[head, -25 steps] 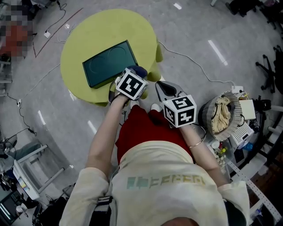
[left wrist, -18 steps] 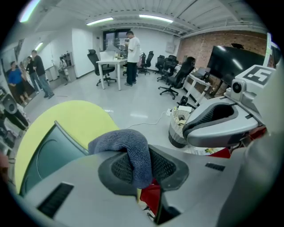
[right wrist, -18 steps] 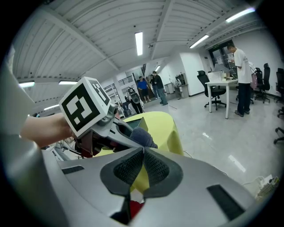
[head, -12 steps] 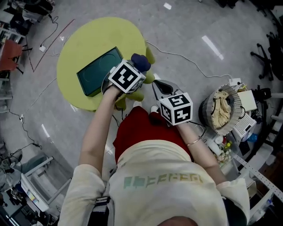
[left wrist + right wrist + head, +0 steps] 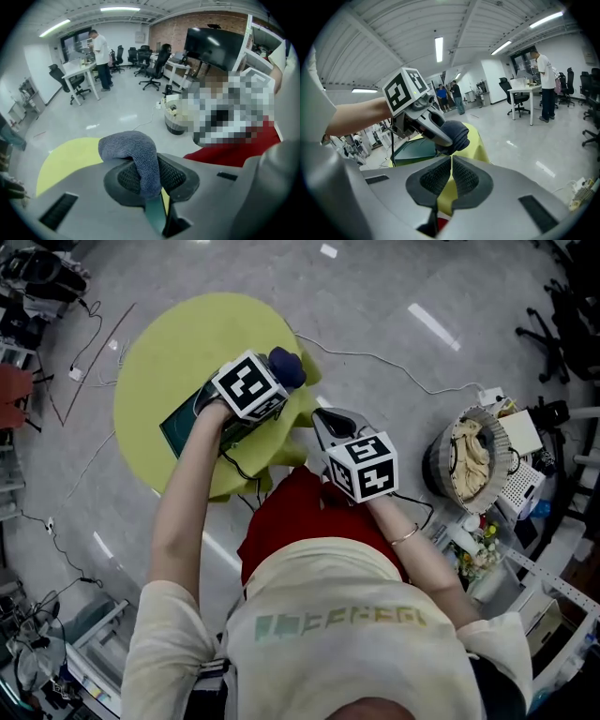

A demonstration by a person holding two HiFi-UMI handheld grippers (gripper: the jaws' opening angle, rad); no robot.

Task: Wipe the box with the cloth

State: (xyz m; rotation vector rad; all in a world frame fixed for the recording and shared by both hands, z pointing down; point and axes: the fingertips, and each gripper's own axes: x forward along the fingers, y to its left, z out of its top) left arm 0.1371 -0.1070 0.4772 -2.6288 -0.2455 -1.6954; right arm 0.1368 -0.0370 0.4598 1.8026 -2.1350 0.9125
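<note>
Cloth stays pinched in my left tool, now moved over the green box on the yellow tabletop, my right tool closed on nothing, beige fabric filling the floor basket.

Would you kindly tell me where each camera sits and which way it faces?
Head view: on the person's head, facing steeply down at the table and box; both arms and torso show.
Left gripper view: on the left hand-held gripper, facing the office; jaws shut on the cloth; red lap shows.
Right gripper view: on the right hand-held gripper, facing the table; jaws shut, empty; left forearm shows.
Shared: head and right gripper views both show cloth and box.
</note>
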